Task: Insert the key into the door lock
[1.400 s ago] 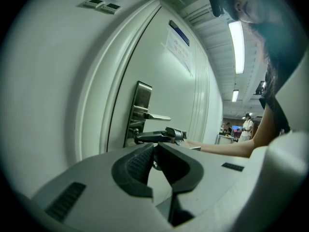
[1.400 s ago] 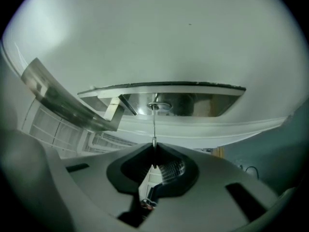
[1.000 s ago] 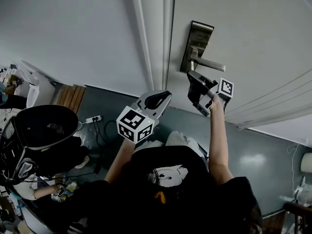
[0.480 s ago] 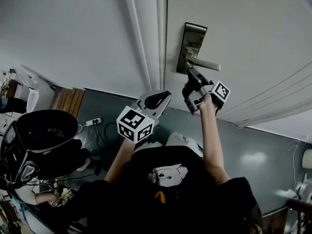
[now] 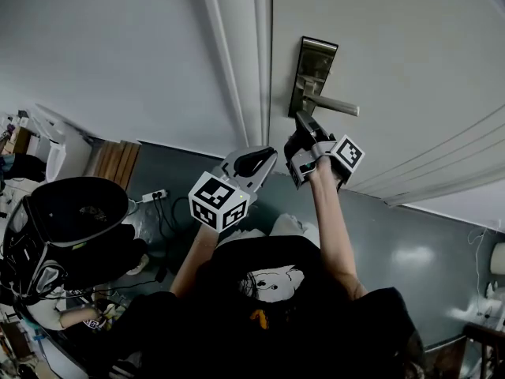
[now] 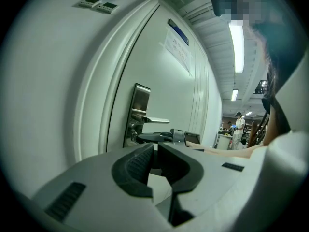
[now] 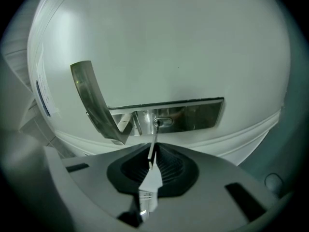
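Observation:
A steel lock plate (image 5: 316, 71) with a lever handle (image 5: 338, 107) sits on the white door (image 5: 394, 46). My right gripper (image 5: 300, 129) is just below the lever, pointing at the plate's lower end. In the right gripper view it (image 7: 152, 153) is shut on a thin metal key (image 7: 153, 141) with a white tag (image 7: 150, 185). The key's tip touches the keyhole (image 7: 158, 123) in the lock plate (image 7: 198, 113), beside the lever handle (image 7: 94, 100). My left gripper (image 5: 251, 163) hangs lower left, away from the door, shut and empty (image 6: 155, 151).
The white door frame (image 5: 252, 54) runs left of the lock. A dark round seat (image 5: 75, 212) and a power strip (image 5: 150, 193) lie on the grey floor at left. A person (image 6: 238, 124) stands far down the hall.
My right gripper has moved left and closer to the lock plate, bringing the key up under the lever. The left gripper has stayed where it was.

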Tool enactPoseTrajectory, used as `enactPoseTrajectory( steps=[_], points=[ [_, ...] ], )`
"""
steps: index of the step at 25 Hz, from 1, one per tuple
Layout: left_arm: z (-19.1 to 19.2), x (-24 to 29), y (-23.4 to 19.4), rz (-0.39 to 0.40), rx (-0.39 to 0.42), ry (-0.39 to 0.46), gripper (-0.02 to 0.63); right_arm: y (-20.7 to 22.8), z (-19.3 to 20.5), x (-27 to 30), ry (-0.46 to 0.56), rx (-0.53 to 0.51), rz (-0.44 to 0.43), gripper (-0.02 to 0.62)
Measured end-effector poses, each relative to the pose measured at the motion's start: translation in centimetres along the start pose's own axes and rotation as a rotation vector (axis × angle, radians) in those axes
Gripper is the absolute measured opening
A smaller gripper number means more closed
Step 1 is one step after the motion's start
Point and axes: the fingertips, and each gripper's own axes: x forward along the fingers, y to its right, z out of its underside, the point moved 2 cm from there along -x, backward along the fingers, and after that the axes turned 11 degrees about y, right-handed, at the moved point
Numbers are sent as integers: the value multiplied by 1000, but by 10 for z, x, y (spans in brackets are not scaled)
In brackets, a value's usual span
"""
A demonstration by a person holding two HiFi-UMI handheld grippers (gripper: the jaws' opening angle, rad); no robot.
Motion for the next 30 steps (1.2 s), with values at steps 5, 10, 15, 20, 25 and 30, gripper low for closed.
enactPoseTrajectory(
  steps=[5, 10, 15, 20, 25, 30],
  points=[
    [-3, 0, -7, -17, -4, 0, 31, 3, -4, -3, 57, 1, -2, 20],
    [1, -2, -18, -33, -15, -11, 31, 9, 3, 8, 30, -10, 9, 20],
    [0, -1, -17, -35, -19, -11, 31, 13, 3, 10, 23, -6, 28, 18],
    [-1, -5, -21, -50, -21, -8, 31, 8, -8, 15, 16, 4, 15, 19],
    [-1, -6, -23, -60, -22, -10, 31, 9, -13, 29, 16, -3, 13, 20],
    [-4, -8, -27, -72, -20, -8, 31, 8, -16, 37, 3, -47, -5, 18]
  ],
)
